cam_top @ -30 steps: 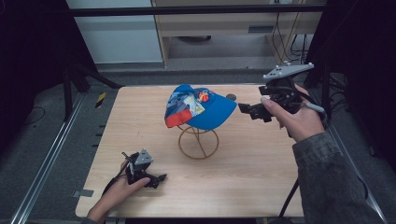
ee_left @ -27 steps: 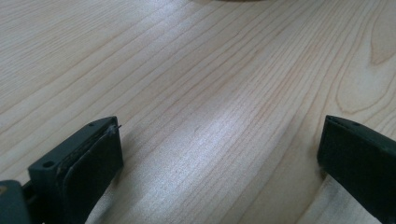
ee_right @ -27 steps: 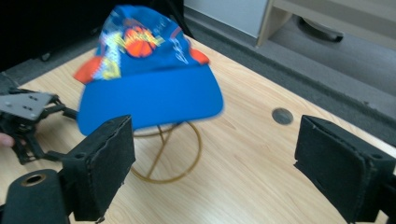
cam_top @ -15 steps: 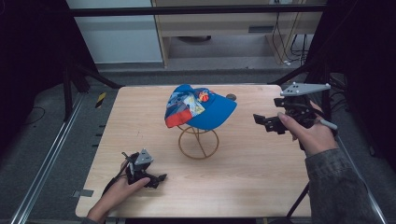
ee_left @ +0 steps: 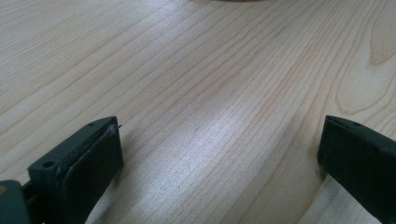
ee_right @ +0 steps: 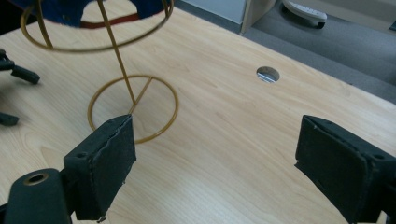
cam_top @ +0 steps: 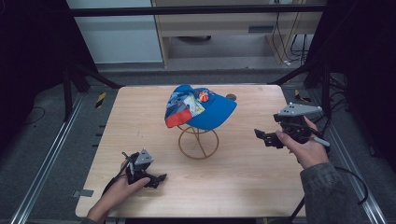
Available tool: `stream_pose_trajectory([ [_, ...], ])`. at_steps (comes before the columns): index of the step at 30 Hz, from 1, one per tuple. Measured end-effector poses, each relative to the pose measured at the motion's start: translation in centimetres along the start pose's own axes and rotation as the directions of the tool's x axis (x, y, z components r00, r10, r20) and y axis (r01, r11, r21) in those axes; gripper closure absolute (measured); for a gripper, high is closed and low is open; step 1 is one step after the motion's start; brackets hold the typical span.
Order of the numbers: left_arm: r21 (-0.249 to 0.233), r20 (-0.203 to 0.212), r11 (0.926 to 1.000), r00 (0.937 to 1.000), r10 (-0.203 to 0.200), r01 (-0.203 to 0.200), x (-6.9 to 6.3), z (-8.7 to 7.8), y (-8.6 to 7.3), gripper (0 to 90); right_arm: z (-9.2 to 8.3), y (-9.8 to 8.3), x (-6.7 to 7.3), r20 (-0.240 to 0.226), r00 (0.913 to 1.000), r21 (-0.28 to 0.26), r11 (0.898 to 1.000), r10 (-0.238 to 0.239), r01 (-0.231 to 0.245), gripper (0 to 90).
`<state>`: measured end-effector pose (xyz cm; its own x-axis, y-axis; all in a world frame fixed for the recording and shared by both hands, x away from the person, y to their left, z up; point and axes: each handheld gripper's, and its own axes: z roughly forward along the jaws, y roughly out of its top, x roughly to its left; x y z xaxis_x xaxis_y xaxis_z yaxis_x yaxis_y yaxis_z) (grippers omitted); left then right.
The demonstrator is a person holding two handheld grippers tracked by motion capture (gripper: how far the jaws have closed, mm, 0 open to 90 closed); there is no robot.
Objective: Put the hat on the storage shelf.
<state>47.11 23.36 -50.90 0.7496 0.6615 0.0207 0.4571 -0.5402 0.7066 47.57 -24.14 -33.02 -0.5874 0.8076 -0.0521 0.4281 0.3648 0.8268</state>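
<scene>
Left gripper (cam_top: 156,178): lower left of the high view, resting on the table (cam_top: 140,116); jaws spread wide, holding nothing.
Stand (cam_top: 198,142): gold wire, middle of the frame; its base ring lies flat.
Cap (cam_top: 201,108): blue, perched on the stand, centre of the frame, brim toward the right; probably seated, though its far side is hidden.
Right gripper (cam_top: 262,136): right of centre, jaws wide apart and empty, well apart from the cap.
Advice: retreat level and slowly, keeping clear of the brim so the stand is not tipped.

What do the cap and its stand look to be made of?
Cap: seemingly soft woven fabric, matte blue with printed panels; it drapes and folds. Stand: probably thin metal wire with a glossy gold finish; its slender rings hold rigid shape.
</scene>
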Motion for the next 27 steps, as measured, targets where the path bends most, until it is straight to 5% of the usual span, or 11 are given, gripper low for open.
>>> stream_pose_trajectory([
  [10,0.0,0.001,1.0,1.0,0.0,0.0,0.0,0.0,0.0,0.0,1.7,-3.8,-0.6,0.009,0.9995,0.018,0.999,0.031,-0.031,12.3],
  [27,0.0,0.001,1.0,1.0,0.0,0.0,0.0,0.0,0.0,0.0,4.4,-7.9,-0.6,0.025,0.9952,0.019,0.995,0.095,-0.095,12.3],
])
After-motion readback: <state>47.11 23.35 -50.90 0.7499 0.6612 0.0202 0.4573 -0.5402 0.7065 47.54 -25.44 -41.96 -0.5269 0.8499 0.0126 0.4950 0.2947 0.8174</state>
